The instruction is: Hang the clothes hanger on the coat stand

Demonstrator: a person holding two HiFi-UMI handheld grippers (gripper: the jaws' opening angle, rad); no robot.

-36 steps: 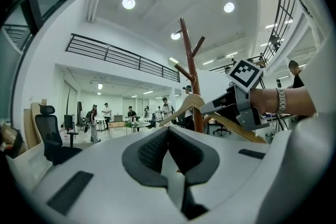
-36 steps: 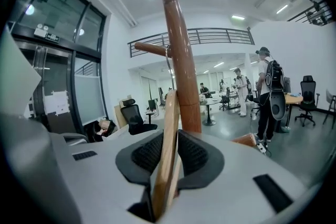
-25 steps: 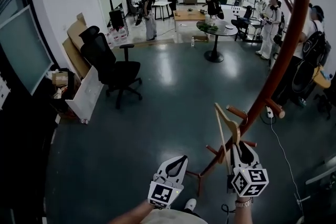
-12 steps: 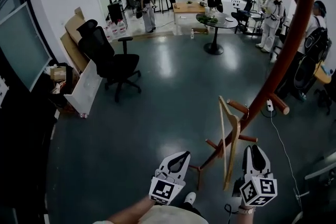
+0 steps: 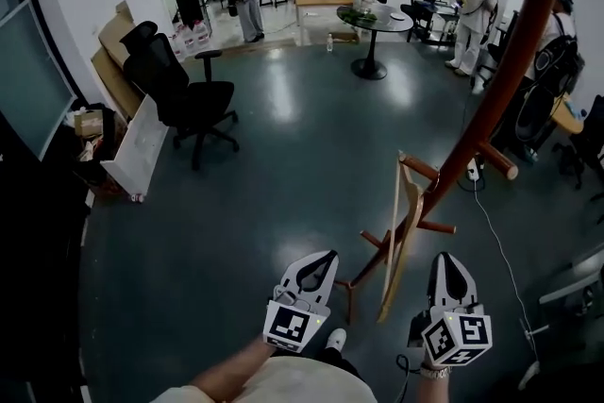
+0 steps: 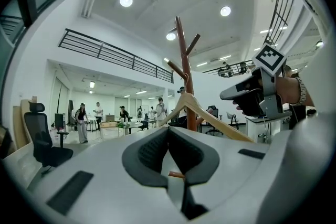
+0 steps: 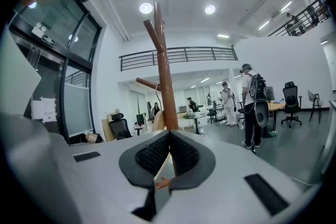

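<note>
Wide open floor (image 5: pixel 283 175) ahead of the left gripper (image 5: pixel 326 258) — nothing in the way until the office chair (image 5: pixel 175 94), well off by the left wall. The right side is tight: the hanger (image 5: pixel 408 212) dangles just beside the right gripper (image 5: pixel 445 258), the coat stand (image 5: pixel 500 99) slants across behind it with pegs sticking out, and its legs (image 5: pixel 359 275) spread low between the two grippers.

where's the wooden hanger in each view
Head view: hanger right of centre, at the coat stand lower pegs.
Left gripper view: hanger right of centre, crossing the coat stand pole.
Right gripper view: hanger, a pale sliver left of the pole, above the jaws.
Shared landmark: the coat stand.
</note>
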